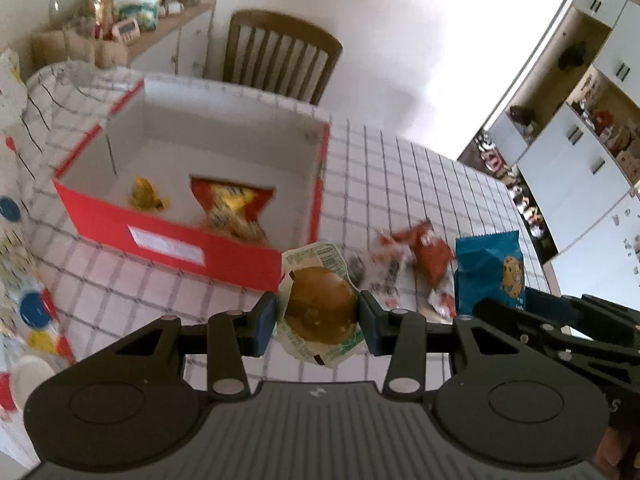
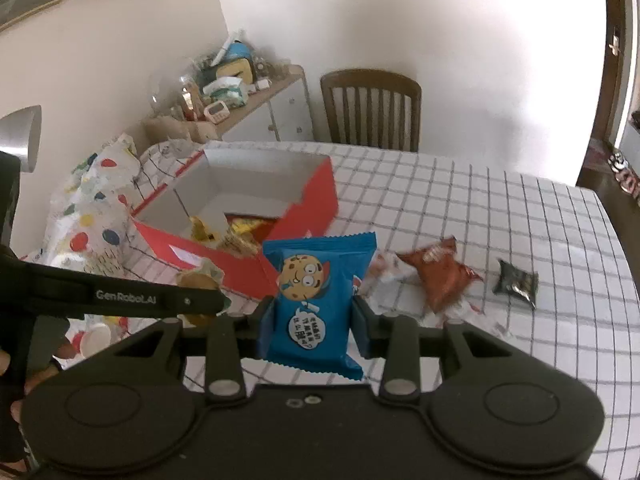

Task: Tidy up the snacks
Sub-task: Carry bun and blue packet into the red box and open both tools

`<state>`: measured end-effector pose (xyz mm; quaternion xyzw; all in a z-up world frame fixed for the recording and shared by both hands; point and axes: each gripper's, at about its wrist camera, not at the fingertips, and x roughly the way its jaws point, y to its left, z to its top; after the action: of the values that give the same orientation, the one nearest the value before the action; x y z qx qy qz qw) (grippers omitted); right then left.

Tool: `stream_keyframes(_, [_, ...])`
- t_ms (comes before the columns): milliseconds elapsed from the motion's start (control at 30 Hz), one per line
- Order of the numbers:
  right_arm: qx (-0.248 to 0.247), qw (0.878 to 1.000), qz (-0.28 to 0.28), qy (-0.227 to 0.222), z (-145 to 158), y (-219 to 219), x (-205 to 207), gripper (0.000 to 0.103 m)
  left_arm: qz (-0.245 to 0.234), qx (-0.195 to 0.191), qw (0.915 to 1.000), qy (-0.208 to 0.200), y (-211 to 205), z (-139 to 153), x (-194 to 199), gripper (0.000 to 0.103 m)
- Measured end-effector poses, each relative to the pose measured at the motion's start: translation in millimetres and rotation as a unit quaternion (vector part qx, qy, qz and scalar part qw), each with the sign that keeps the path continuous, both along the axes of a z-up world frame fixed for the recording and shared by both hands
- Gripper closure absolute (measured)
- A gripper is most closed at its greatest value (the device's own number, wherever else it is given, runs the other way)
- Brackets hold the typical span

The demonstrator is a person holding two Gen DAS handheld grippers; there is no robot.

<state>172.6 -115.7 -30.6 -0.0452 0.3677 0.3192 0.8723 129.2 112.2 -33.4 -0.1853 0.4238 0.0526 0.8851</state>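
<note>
We see a wooden chair (image 2: 372, 110) pushed against the far edge of the table with its checked cloth (image 2: 480, 216). Beside the chair stands a white cabinet (image 2: 280, 114), its top crowded with clutter we cannot tell apart

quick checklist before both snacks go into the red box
1. Left gripper clamped on the clear-wrapped round pastry: ok.
2. Right gripper clamped on the blue cookie packet: ok.
3. Red box open at the top: ok.
4. Free floor space in the box beside the yellow snack and the red-and-yellow bag: ok.
5. Both snacks lifted clear of the checked tablecloth: cannot tell.
6. Orange-brown packet and dark packet still out on the table: not ok.
</note>
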Motion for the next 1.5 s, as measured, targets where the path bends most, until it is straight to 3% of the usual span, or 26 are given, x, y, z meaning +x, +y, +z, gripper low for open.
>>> stream_keyframes(333, [-0.002,0.999,0.018,-0.033,16,58,17,0.065,0.022,0.045,0.9983,-0.03,62,31,21,0.06])
stream_keyframes(567, [-0.011,0.999,0.019,-0.042,15,105,35,0.065,0.034,0.069,0.9967,-0.025,104,32,49,0.06])
stream_keyframes(933, [-0.036,0.999,-0.006,-0.033,-11,167,85,0.065,0.028,0.085,0.9957,0.021,148,-5,107,0.06])
stream_keyframes(1500, [-0.107,0.994,-0.01,0.015,-77,227,144,0.065,-0.001,0.093,0.9914,0.092,164,-80,173,0.06])
